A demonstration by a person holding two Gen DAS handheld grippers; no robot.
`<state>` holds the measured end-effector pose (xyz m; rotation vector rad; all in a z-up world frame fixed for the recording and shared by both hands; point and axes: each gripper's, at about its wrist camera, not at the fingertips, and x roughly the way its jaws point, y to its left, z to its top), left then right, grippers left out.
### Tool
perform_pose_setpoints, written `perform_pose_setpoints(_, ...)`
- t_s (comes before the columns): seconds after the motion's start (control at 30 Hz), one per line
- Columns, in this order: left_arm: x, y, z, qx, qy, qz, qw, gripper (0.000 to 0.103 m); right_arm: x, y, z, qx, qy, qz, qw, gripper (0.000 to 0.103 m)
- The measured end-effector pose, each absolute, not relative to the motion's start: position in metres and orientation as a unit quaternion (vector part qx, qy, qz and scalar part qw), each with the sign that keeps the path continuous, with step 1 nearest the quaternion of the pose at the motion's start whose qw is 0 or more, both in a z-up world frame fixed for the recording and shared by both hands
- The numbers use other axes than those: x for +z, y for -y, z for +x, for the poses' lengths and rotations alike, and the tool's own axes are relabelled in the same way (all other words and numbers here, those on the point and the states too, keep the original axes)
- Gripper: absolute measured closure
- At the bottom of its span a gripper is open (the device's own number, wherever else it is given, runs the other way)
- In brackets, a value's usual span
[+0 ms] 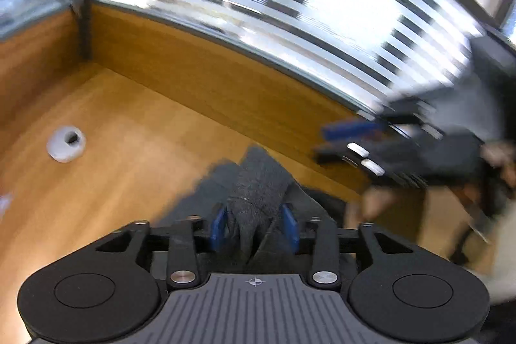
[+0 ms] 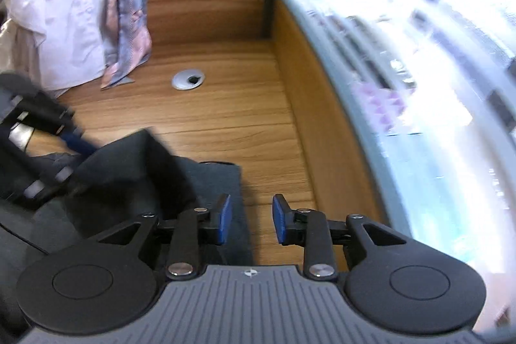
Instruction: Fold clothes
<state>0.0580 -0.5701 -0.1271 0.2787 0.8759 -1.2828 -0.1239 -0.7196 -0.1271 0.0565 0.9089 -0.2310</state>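
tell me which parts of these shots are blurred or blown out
Left wrist view: the right gripper is smeared by motion, the window blinds streak and glare, while the dark garment in its jaws stays sharp. Right wrist view: the window is overexposed, the left gripper blurred.

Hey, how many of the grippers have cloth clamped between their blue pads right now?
1. The left gripper is shut on the dark grey garment, lifted above the wooden desk. The right gripper is open, empty, beside the garment's edge.
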Motion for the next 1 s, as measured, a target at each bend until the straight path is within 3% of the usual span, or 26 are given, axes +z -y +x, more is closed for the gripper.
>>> perform_pose_setpoints(0.07, -0.12, 0.573, 0.068, -0.561, -0.377, 0.116, 0.728, 0.046, -0.125, 0.714, -0.131, -0.12, -0.43, 0.023, 0.894, 0.065)
perform_pose_setpoints(0.27, -0.111, 0.562, 0.091, -0.524, -0.377, 0.092, 0.758, 0.044, -0.142, 0.695, -0.137, -0.083, -0.43, 0.046, 0.898, 0.065)
perform_pose_setpoints(0.6, -0.12, 0.47, 0.078, -0.453, -0.429, 0.067, 0.779, 0.04, -0.222, 0.685, -0.114, -0.047, -0.459, 0.045, 0.886, 0.063)
perform_pose_setpoints(0.9, -0.118, 0.358, 0.054, -0.344, -0.459, -0.005, 0.819, 0.031, -0.171, 0.667, -0.112, -0.02, -0.461, 0.061, 0.885, 0.062)
perform_pose_setpoints(1.0, -0.115, 0.319, 0.042, -0.306, -0.467, -0.024, 0.829, 0.025, -0.144, 0.646, -0.111, 0.012, -0.457, 0.06, 0.887, 0.055)
